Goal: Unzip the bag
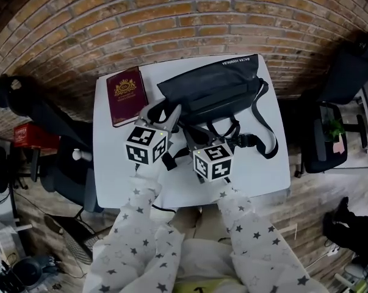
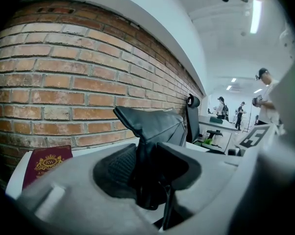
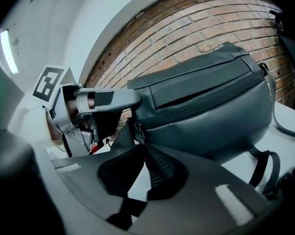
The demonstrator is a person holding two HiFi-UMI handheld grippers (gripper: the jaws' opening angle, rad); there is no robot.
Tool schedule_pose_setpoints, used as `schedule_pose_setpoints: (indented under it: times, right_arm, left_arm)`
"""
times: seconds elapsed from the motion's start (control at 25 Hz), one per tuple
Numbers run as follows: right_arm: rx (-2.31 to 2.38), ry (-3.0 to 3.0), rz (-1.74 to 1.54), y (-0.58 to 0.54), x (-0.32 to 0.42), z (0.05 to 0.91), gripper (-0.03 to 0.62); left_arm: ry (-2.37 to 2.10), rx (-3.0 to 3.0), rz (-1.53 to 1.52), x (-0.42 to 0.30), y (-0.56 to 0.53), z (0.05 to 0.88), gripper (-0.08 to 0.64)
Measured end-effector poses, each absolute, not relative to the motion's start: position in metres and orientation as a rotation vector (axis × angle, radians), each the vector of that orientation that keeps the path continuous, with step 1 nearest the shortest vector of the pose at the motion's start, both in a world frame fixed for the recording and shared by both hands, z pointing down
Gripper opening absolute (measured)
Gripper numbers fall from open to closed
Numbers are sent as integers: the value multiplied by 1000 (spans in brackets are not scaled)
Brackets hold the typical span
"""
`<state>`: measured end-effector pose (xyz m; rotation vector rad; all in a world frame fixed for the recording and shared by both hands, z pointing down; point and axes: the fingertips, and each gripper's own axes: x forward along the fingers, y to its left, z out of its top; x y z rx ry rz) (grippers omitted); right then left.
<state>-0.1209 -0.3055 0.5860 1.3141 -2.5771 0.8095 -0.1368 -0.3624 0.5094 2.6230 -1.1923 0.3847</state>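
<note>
Booklet [image 1: 126, 95] in dark red with a gold crest lies at the far left of the white bench [image 1: 110, 163], just clear of the bag's left end. The left hand-held gripper [image 1: 162, 112] reaches over the bench from the near side. In the left gripper view its jaws are clamped on a raised fold of the bag [image 2: 154, 124] at that left corner, and the dark fabric stands up between the pads.

The bag [image 1: 211, 84] sits in the middle and far right of the bench, before the brick wall [image 1: 171, 17]. It is a dark grey, soft, rounded pouch with pale lettering along its far edge. A zip [image 3: 186, 99] runs along its upper face.

The right hand-held gripper [image 3: 140, 148] has its jaws drawn together, tips right at the small pull [image 3: 136, 130] at the bag's left end; whether they pinch it cannot be made out.

A black strap [image 1: 266, 133] loops off the bag's right end onto the near bench, with a buckle [image 1: 245, 141] on it.
</note>
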Motion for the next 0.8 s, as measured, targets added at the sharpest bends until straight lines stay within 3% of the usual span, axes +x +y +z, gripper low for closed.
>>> schedule_pose_setpoints:
  times: [0.8]
  right_arm:
    - [1289,-2492,628,-315,-84,574,18]
  left_arm:
    - [-1181,2630,431,-137,-362,511,109]
